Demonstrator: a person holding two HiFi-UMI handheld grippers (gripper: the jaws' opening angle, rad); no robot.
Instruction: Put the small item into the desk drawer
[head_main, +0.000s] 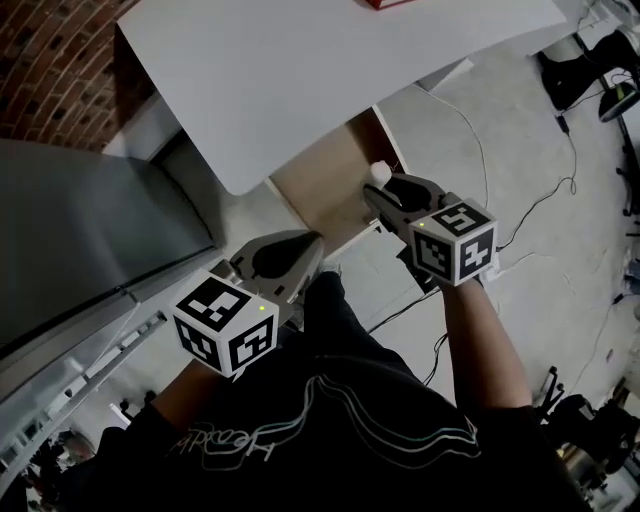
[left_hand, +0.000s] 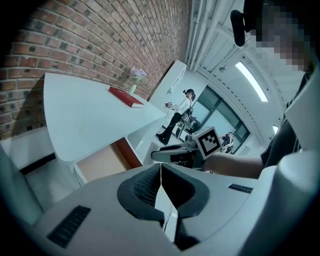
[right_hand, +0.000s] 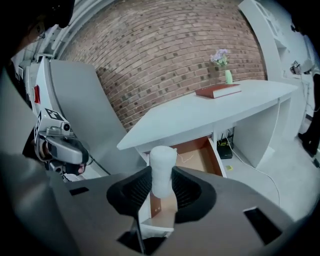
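Observation:
My right gripper (right_hand: 161, 182) is shut on a small white cylindrical item (right_hand: 162, 169), which stands upright between its dark pads. From the head view the same item (head_main: 379, 172) pokes out at the tip of the right gripper (head_main: 381, 192), above the front edge of the open wooden drawer (head_main: 320, 185). That drawer (right_hand: 200, 155) is pulled out from under the white desk (right_hand: 210, 116). My left gripper (head_main: 301, 262) hangs lower left of the drawer, jaws shut and empty (left_hand: 161, 187).
A red book (right_hand: 218, 90) and a small vase of flowers (right_hand: 224, 64) sit on the desk top by the brick wall. A grey cabinet (head_main: 90, 240) stands left of the desk. Cables (head_main: 520, 215) run over the floor to the right.

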